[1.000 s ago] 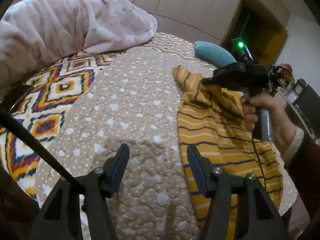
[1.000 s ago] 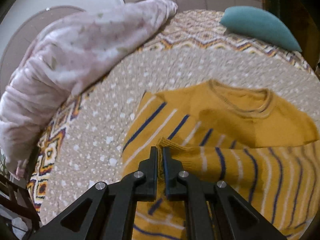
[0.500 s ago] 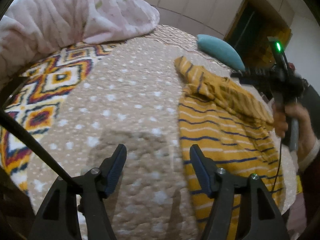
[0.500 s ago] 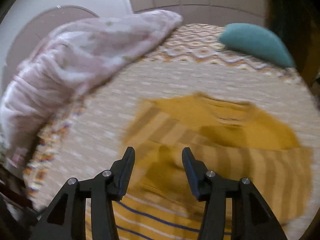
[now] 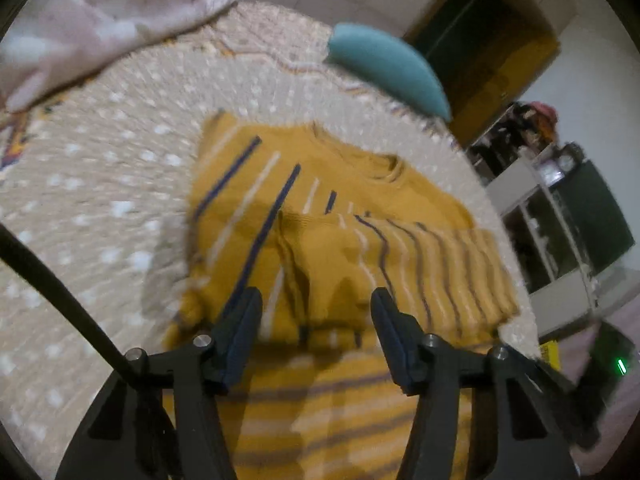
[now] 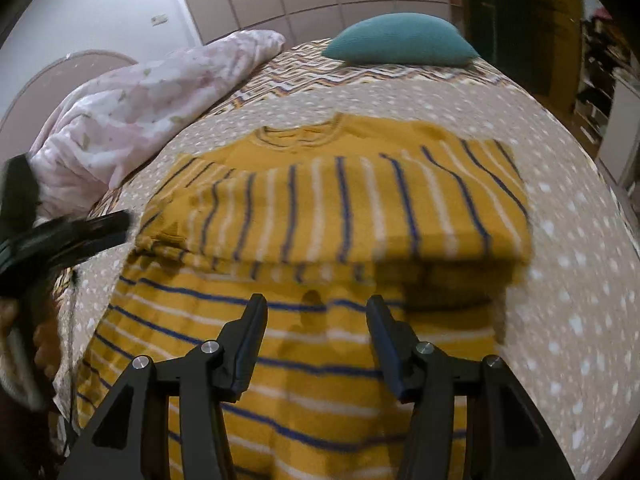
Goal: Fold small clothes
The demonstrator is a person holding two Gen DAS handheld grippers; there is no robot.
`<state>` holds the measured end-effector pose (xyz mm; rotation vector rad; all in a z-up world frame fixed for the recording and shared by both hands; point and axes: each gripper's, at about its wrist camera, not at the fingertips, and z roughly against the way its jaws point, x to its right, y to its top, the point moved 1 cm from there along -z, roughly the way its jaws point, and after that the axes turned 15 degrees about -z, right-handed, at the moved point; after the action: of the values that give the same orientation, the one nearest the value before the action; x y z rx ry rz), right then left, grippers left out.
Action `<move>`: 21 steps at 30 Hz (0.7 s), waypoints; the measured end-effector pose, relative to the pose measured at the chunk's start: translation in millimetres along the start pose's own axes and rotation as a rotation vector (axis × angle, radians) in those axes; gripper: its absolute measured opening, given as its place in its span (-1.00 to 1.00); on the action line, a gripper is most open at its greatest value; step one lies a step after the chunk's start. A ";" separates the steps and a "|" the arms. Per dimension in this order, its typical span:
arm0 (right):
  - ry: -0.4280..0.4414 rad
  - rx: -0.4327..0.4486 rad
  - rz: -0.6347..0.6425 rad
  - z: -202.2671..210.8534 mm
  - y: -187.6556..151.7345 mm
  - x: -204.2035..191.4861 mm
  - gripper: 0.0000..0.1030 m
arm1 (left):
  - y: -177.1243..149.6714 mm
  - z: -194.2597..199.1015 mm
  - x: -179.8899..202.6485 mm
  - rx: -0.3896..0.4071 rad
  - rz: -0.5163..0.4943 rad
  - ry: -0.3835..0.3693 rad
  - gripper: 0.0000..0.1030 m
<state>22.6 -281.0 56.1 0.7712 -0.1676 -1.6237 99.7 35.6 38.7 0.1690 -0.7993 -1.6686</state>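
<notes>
Both sleeves lie folded across the sweater (image 6: pixel 320 216). The left gripper (image 5: pixel 316 316) has just narrowed slightly, the right gripper (image 6: pixel 316 320) has just widened; both stand apart and empty. Next, I judge, pinch both hem corners evenly, then carry them up to the collar.

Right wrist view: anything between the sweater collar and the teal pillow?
Nothing. Between the sweater collar and the teal pillow lies only bare dotted bedspread, seen in the right wrist view.
</notes>
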 end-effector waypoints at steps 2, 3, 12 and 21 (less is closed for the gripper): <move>0.006 0.005 -0.020 6.2 -0.6 14.3 0.09 | 6.8 -21.4 3.4 -0.035 -0.005 0.009 -0.50; 0.005 0.010 -0.027 8.4 -0.4 19.7 0.09 | 9.4 -25.8 6.4 -0.047 -0.018 0.016 -0.78; -0.008 0.067 -0.060 26.3 -1.0 47.8 0.09 | 22.9 16.9 -18.3 0.042 -0.012 0.150 -0.93; -0.015 0.100 -0.077 27.9 10.8 44.9 0.09 | 13.3 12.4 -29.7 0.000 0.015 0.133 -0.46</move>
<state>15.4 -333.6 65.9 0.8509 -0.2342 -1.7043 112.1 67.1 46.6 0.2701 -0.6990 -1.6256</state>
